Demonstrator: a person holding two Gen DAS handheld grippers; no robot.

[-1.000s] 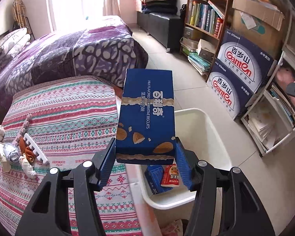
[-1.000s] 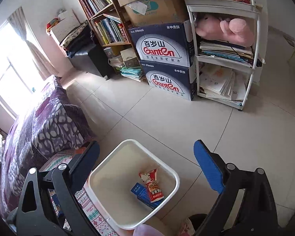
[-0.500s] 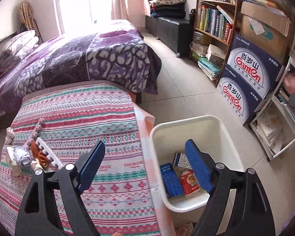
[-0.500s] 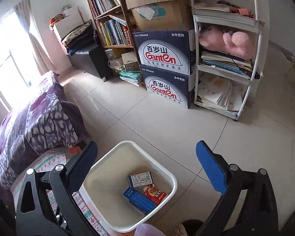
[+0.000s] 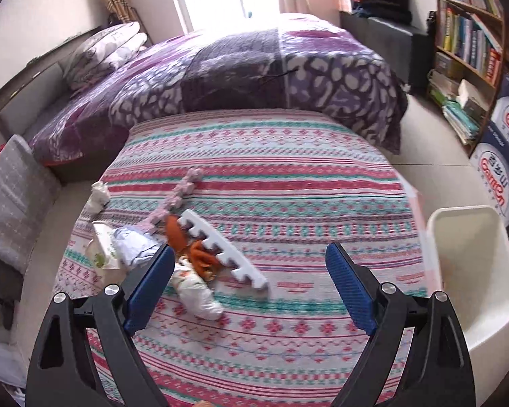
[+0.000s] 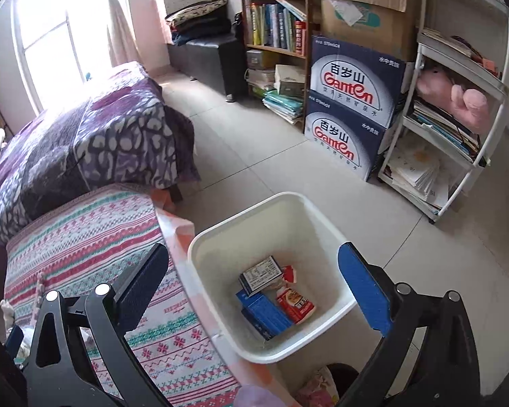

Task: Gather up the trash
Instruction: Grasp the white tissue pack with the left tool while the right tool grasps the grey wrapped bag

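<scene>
the bench (image 5: 288,176) wears a woven cloth striped in pink, teal and white, soft and slightly rumpled. toward its left end lies the trash: a white toothed foam strip (image 5: 225,249), a pink knobbly foam strip (image 5: 180,193), orange peel (image 5: 200,254) and crumpled tissues (image 5: 195,291), all bunched and touching. the left claw (image 5: 247,285) hangs over the cloth with its jaws opening, nothing between the ribbed blue pads, the left pad just beside the tissues. off the bench's right edge stands a smooth white plastic bin (image 6: 220,240), square with rounded corners, holding a blue box (image 6: 266,312), a dark box (image 6: 261,273) and a red wrapper (image 6: 293,303). the right claw (image 6: 251,288) is spread wide above the bin, empty. beyond the bin, bare tiled floor (image 6: 254,149) lies clear.
</scene>
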